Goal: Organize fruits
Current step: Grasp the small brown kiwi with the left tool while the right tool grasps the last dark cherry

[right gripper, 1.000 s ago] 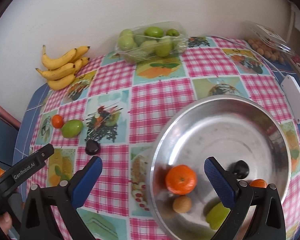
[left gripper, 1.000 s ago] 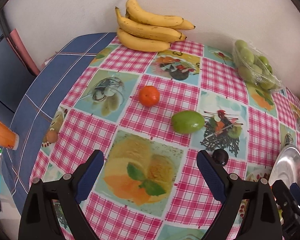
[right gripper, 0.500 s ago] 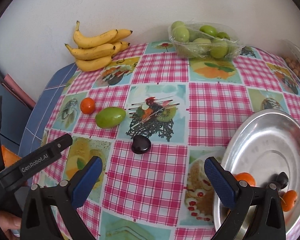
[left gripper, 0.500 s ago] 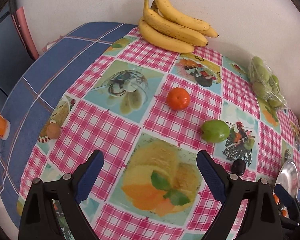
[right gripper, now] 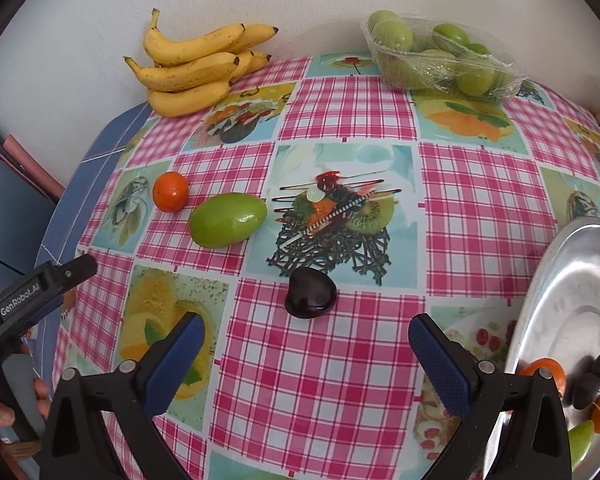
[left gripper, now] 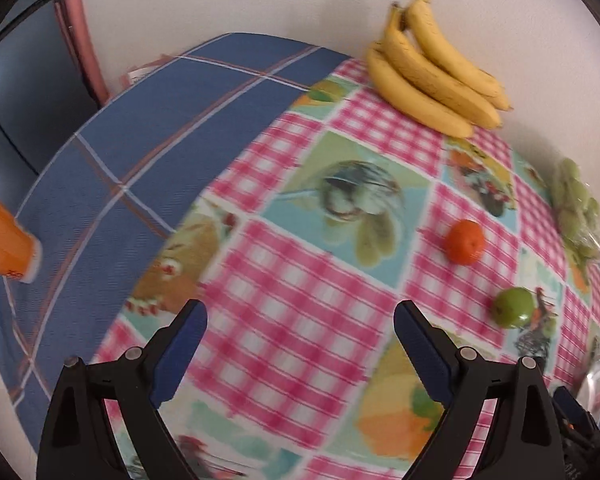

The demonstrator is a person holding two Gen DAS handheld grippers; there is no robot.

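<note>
My right gripper [right gripper: 306, 332] is open and empty, pointing down at the checked tablecloth. A dark plum [right gripper: 310, 293] lies just ahead of it, about midway between the fingertips' line and apart from them. Further left lie a green fruit [right gripper: 228, 220] and a tangerine [right gripper: 171, 191]. The metal bowl [right gripper: 572, 312] at the right edge holds tangerines, dark plums and a green fruit. My left gripper [left gripper: 300, 320] is open over bare cloth, with the tangerine [left gripper: 465, 242] and green fruit [left gripper: 514, 313] off to its right. The left gripper [right gripper: 40, 288] shows at the right wrist view's left edge.
A bunch of bananas [right gripper: 196, 68] lies at the back by the wall, and a wrapped tray of green fruits [right gripper: 440, 56] at the back right. Blue cloth [left gripper: 140, 152] covers the table's left side. An orange cup [left gripper: 4, 240] stands beyond the left edge.
Both grippers have moved left across the table. In the right wrist view the bowl has slid to the right edge and the dark plum now lies just ahead. Both stayed open.
</note>
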